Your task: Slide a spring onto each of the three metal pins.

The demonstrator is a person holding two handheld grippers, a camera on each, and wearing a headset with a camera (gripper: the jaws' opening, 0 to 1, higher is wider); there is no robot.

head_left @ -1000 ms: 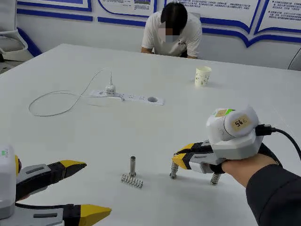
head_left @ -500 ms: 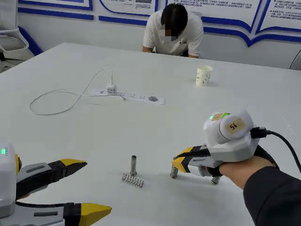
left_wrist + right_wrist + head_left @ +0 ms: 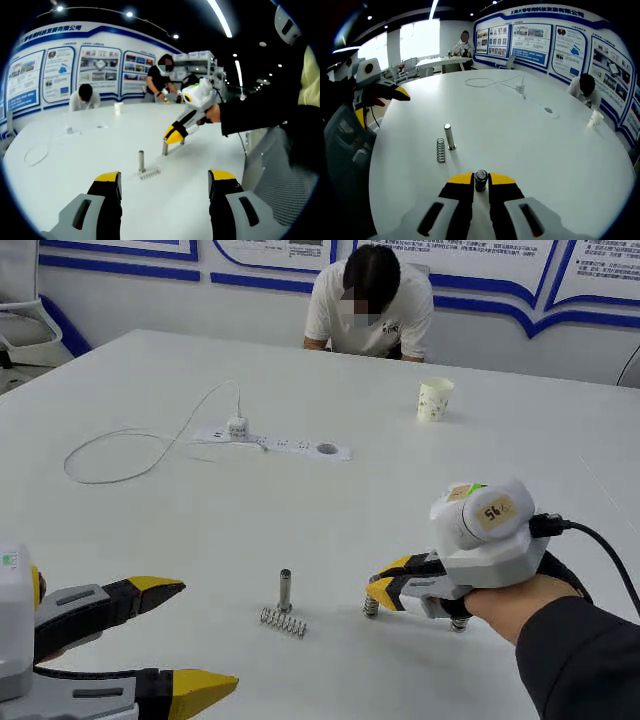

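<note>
- The jaws of your right gripper are clenched on the top of a spring-clad pin, probably to steady it upright while the coil seats.
- Your left gripper is released, its jaws wide apart and holding nothing.
- Ahead of those jaws, in line with the gap, stands the bare pin with the loose spring lying at its foot. This looks like the one pairing left.
- Another sprung pin stands behind your right jaws.

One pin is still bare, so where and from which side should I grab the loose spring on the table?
Grip the spring mid-length, across its coils, coming straight down from above with the open left tongs. It lies flat at the foot of the bare pin, so a side approach would likely knock the pin.
</note>
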